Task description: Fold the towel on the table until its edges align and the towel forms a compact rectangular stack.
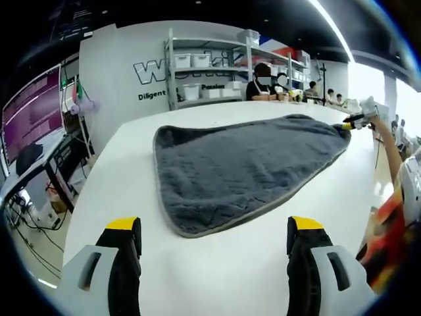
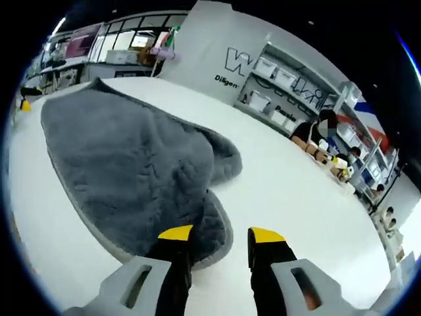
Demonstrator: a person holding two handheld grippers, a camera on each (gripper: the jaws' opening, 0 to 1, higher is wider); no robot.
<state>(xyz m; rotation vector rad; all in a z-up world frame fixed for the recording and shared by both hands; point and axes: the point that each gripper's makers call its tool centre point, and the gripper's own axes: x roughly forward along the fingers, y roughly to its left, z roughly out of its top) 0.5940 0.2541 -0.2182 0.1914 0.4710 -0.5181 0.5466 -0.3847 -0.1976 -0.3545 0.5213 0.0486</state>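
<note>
Towel (image 1: 247, 168) spans lengthwise from left gripper (image 1: 214, 234), jaws wide, to right gripper (image 2: 220, 235), narrower, straddling the corner; shelving (image 1: 210, 69) beyond.

Lying spread on the white table (image 1: 217, 276): grey fluffy towel (image 1: 243, 164), pale-edged, rumpling and lifting at one far corner.

Bright, even indoor light. Ceiling strip light (image 1: 332, 29) overhead; window (image 1: 368, 82) blown out. White table (image 1: 131, 171) mildly glaring, shadows soft and faint. Strong fisheye bending toward the edges. Centre sharp; far shelves (image 2: 289, 89) soft.
</note>
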